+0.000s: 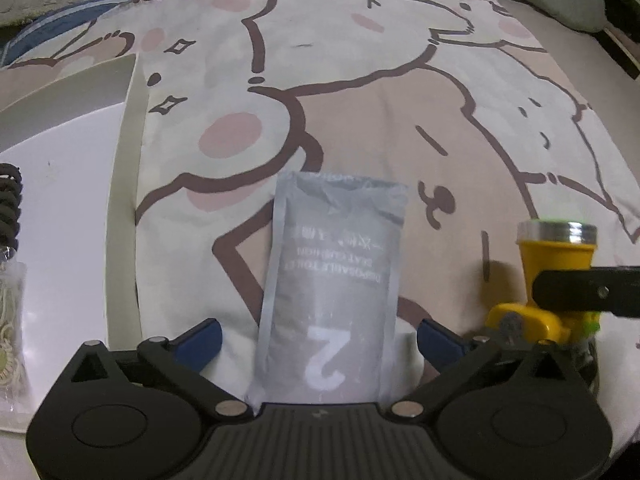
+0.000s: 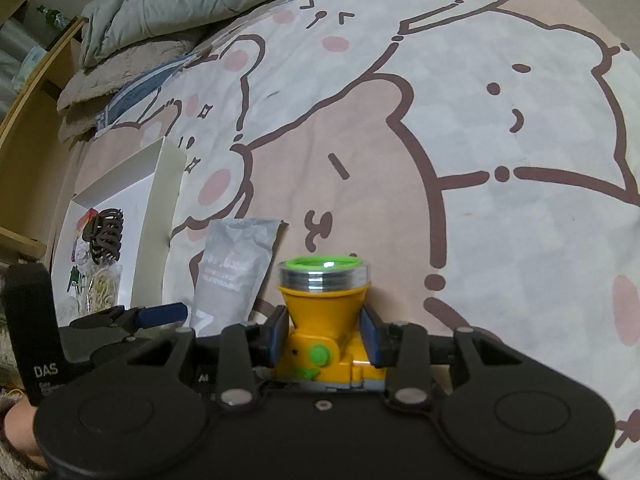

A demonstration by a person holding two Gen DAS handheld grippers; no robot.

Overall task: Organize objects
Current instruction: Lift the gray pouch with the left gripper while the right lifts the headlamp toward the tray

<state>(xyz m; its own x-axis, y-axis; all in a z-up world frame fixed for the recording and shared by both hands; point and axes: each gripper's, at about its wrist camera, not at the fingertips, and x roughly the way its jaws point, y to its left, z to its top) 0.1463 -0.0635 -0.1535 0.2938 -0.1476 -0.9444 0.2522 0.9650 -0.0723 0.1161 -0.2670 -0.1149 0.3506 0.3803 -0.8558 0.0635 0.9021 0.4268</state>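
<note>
A grey foil packet (image 1: pixel 332 280) printed with a large "2" lies flat on the cartoon bed sheet. My left gripper (image 1: pixel 320 340) stands wide open astride its near end, with both blue fingers clear of its edges. To the right, a yellow headlamp (image 1: pixel 556 248) with a silver and green rim is clamped in my right gripper (image 2: pixel 324 336), whose blue pads press on both sides of the yellow body (image 2: pixel 322 292). In the right wrist view the grey packet (image 2: pixel 236 268) sits just left of the lamp.
An open white box (image 2: pixel 108 200) lies at the left on the bed, holding a brown hair claw (image 2: pixel 105 236) and a clear bag of small items (image 1: pixel 10 340). A folded grey quilt (image 2: pixel 160 4) is piled at the far edge. A wooden shelf (image 2: pixel 24 120) stands at the left.
</note>
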